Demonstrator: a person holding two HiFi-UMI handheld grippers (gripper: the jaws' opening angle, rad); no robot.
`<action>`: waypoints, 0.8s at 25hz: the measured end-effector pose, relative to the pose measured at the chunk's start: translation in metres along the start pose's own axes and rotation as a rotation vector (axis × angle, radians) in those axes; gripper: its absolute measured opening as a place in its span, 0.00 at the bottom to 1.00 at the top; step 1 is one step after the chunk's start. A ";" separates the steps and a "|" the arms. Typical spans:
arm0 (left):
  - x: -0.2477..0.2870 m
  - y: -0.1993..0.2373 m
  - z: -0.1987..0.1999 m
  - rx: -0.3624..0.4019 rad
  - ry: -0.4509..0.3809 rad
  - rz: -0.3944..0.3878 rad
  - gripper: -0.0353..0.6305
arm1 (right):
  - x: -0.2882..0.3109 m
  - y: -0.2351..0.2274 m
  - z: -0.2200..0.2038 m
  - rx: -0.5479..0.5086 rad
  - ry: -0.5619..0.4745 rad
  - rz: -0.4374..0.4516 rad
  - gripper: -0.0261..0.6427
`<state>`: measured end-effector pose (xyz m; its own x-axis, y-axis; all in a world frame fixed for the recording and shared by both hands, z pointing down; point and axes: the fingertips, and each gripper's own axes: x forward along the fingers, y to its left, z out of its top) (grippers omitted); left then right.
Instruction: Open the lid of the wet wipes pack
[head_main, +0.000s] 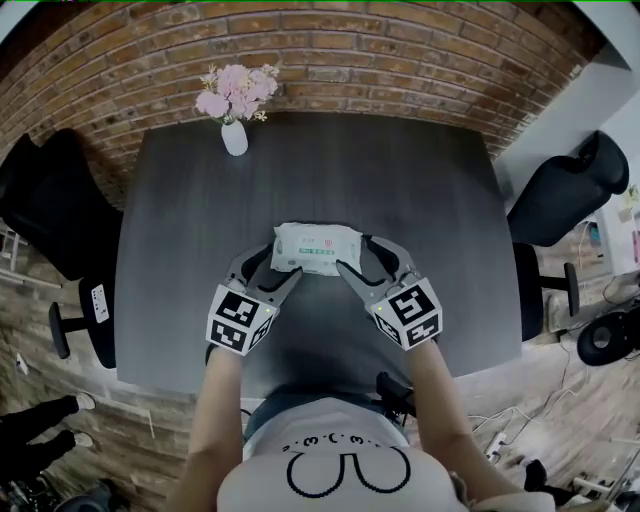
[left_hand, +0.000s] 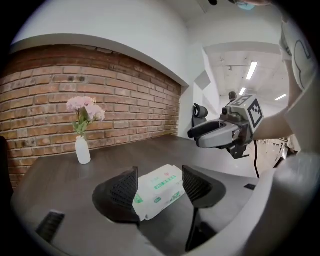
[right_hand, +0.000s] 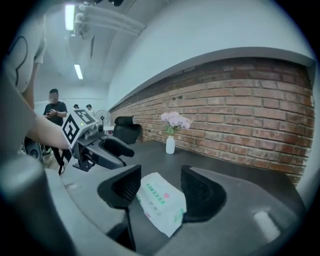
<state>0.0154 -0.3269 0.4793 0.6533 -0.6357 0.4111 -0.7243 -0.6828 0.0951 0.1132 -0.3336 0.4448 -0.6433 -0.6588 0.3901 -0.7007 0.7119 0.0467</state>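
Dark table (head_main: 180, 250) fills my head view. Left gripper (head_main: 270, 270) and right gripper (head_main: 370, 262) both have jaws wide apart and grip nothing. The wet wipes pack (head_main: 316, 248) lies flat mid-table, each end sitting between one gripper's open jaws. Flower vase (head_main: 234, 137) at far edge.

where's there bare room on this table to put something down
Free on the table: the far stretch from the vase to the right edge; the left strip beside the wet wipes pack; the band between vase and pack. Crowded: near centre, where the left gripper and right gripper bracket the pack with open jaws.
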 end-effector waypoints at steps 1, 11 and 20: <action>0.003 0.002 -0.007 0.003 0.020 -0.011 0.46 | 0.006 0.001 -0.005 -0.014 0.015 0.019 0.40; 0.038 0.021 -0.057 0.148 0.157 -0.141 0.46 | 0.056 0.011 -0.049 -0.186 0.180 0.172 0.40; 0.063 0.031 -0.086 0.184 0.255 -0.209 0.46 | 0.096 0.024 -0.091 -0.312 0.323 0.295 0.40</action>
<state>0.0151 -0.3576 0.5859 0.6901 -0.3821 0.6146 -0.5146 -0.8562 0.0455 0.0629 -0.3578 0.5672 -0.6369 -0.3461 0.6888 -0.3477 0.9265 0.1441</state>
